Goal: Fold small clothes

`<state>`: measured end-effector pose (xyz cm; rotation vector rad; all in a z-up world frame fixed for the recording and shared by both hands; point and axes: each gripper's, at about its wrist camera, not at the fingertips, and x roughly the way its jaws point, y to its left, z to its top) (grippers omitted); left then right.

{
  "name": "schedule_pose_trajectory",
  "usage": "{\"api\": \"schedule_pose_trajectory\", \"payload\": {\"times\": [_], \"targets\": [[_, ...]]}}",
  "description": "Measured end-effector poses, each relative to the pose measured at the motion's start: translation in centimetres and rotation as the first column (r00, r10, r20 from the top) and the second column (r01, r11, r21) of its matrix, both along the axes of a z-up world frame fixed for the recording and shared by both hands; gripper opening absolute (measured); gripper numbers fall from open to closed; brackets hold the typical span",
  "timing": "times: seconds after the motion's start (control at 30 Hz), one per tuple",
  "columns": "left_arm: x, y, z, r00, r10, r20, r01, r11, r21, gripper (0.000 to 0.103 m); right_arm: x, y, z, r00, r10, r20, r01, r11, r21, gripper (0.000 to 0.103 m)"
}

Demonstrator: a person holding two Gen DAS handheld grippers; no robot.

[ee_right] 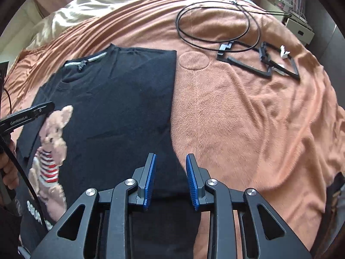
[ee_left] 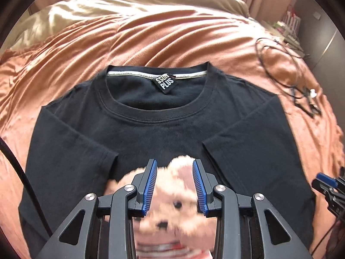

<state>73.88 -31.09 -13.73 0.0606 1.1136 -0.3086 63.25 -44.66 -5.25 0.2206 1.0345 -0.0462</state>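
Risk: folded sleeves slipping open if either gripper is snagging loose cloth; plush blanket (ee_right: 248, 116) giving little grip.

Left gripper (ee_left: 174, 185) hovering over teddy print, jaws parted, gripping nothing.

Right gripper (ee_right: 170, 179) hanging over shirt's right folded edge, jaws parted, empty.

Black t-shirt (ee_left: 151, 133) lying flat beneath both, collar beyond fingertips.

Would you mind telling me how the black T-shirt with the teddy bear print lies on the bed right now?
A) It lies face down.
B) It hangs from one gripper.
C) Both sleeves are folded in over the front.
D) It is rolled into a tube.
C: in the left wrist view, both sleeves of the T-shirt lie folded inward over its front, flat on the blanket, with the teddy bear print facing up.
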Motion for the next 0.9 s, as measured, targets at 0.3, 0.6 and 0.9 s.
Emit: {"api": "schedule_pose_trajectory", "payload": {"times": [0.3, 0.6, 0.9], "targets": [[-4.8, 3.5, 6.3, 0.999, 0.004, 0.042, -0.001, 0.997, -0.072, 0.037, -6.7, 0.4, 5.9, 0.997, -0.041, 0.058, 0.039, 0.999, 0.037, 0.033], [-11.2, 7.9, 13.8, 0.984, 0.025, 0.179, -0.008, 0.996, -0.094, 0.079, -15.2, 2.4, 11.8, 0.983, -0.12, 0.14, 0.121, 0.993, -0.002, 0.096], [-17.9, 12.5, 20.9, 0.95, 0.04, 0.309, 0.01, 0.987, -0.157, 0.102, -23.1, 5.8, 17.6, 0.968, -0.12, 0.219, 0.129, 0.991, -0.031, 0.103]]}}
